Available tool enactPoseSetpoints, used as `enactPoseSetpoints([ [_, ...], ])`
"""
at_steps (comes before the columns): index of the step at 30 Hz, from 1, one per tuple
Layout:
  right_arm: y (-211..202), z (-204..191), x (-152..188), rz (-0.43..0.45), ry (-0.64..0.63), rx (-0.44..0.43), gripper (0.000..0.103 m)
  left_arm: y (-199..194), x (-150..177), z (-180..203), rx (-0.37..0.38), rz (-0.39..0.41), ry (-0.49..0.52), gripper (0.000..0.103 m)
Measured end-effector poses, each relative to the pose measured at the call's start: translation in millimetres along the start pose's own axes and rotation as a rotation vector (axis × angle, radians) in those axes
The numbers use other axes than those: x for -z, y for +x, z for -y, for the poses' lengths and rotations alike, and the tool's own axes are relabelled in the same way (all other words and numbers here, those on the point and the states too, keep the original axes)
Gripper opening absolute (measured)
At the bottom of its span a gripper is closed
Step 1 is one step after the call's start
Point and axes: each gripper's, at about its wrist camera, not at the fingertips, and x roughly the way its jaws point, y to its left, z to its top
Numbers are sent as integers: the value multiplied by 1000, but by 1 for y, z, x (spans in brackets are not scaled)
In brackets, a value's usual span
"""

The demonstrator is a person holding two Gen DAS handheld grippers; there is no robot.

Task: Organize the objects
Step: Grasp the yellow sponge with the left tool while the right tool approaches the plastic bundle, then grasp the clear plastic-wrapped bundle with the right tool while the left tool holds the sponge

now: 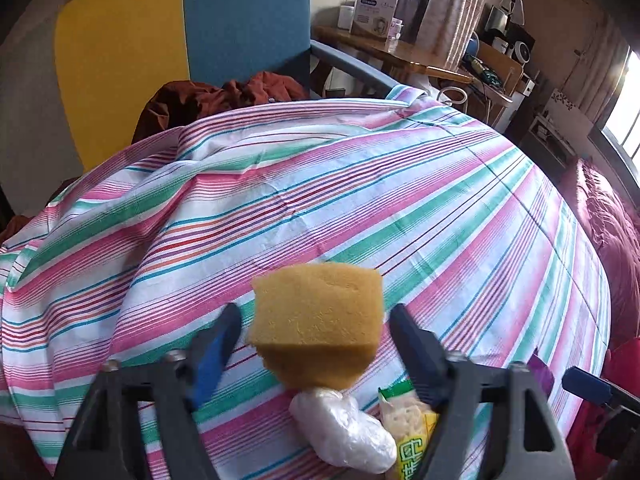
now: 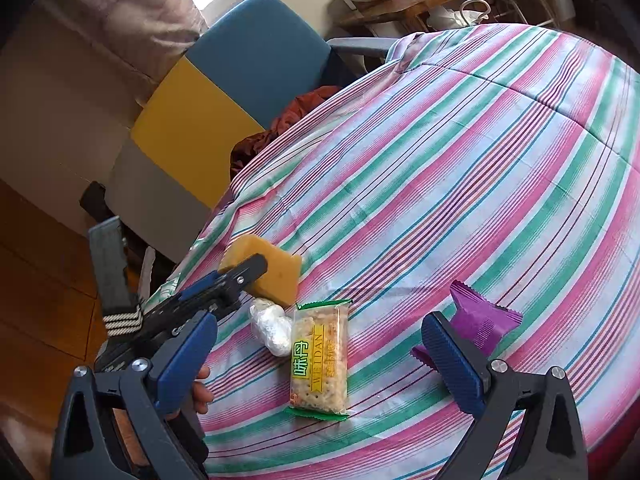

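A yellow sponge [image 1: 318,322] sits between the fingers of my left gripper [image 1: 316,326], whose jaws stand wide on either side without touching it; the sponge also shows in the right wrist view [image 2: 276,276]. Whether the sponge rests on the cloth or is in the air I cannot tell. Just below it lie a white plastic-wrapped bundle [image 1: 344,428] [image 2: 272,328] and a cracker packet [image 2: 320,360] [image 1: 408,428]. My right gripper [image 2: 320,356] is open and hovers over the cracker packet. A purple wrapper [image 2: 480,320] lies by its right finger.
A striped cloth [image 1: 360,200] covers the table. A blue and yellow chair [image 1: 180,40] with reddish fabric [image 1: 224,96] stands behind it. A wooden desk with boxes [image 1: 376,8] is at the back right. A red quilt [image 1: 612,240] lies to the right.
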Motion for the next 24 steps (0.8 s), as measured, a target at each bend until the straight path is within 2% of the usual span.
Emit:
enactPoseSetpoints([
  [2,0,0,-1,4,-2,1,103,-5,0,-4,25,21,-28,50],
  [4,0,1,-1,1,-1,4,103,-25,5,-7,57,78,-37,50],
  [7,2,1,-1,-6,-3,9,103,-60,14,-18,63,141,-67,50],
  [13,9,-8,3,-33,-52,26,103,-116,55,-48,25,204,-142,50],
  [24,31,-41,26,-132,-261,69,103,-182,169,-75,43,188,-223,50],
])
